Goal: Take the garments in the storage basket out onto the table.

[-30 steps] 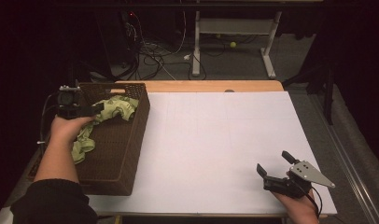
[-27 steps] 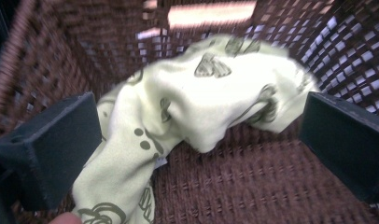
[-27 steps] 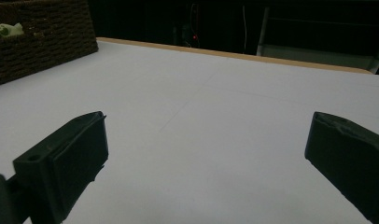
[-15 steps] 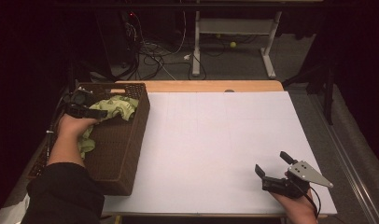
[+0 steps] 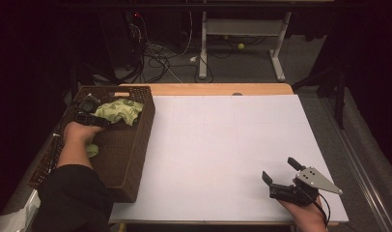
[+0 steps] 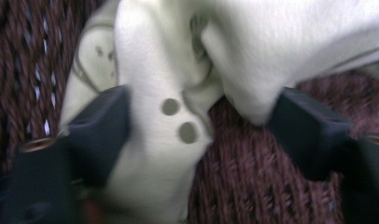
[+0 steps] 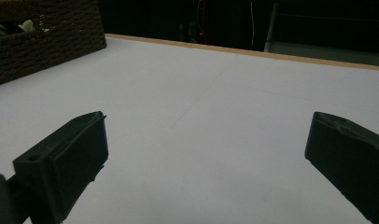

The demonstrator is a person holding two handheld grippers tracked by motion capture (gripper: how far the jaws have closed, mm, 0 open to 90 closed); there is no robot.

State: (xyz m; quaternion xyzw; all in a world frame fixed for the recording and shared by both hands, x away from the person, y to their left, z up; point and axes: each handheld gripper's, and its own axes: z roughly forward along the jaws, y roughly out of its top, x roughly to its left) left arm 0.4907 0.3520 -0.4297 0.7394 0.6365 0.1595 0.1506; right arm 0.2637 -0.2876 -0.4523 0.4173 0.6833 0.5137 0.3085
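A pale green patterned cloth [image 5: 119,110] lies bunched in the far end of a dark brown wicker basket [image 5: 136,145] at the table's left. My left gripper [image 5: 88,113] is down inside the basket at the cloth's left edge. In the left gripper view its jaws [image 6: 201,112] have just been closing, with folds of the cloth [image 6: 150,70] between them. The left jaw touches the fabric, and basket weave [image 6: 253,163] still shows beside the right jaw. My right gripper [image 5: 279,169] rests open and empty on the white surface at the front right, its jaws [image 7: 211,135] wide apart.
A white sheet [image 5: 223,145] covers the table, with a wooden edge at the far side. In the right gripper view the basket [image 7: 43,42] stands at the far left. Beyond the table are desk legs, cables and a small ball on the floor.
My left hand has moved forward and down into the basket onto the cloth. The right hand and gripper have stayed where they were.
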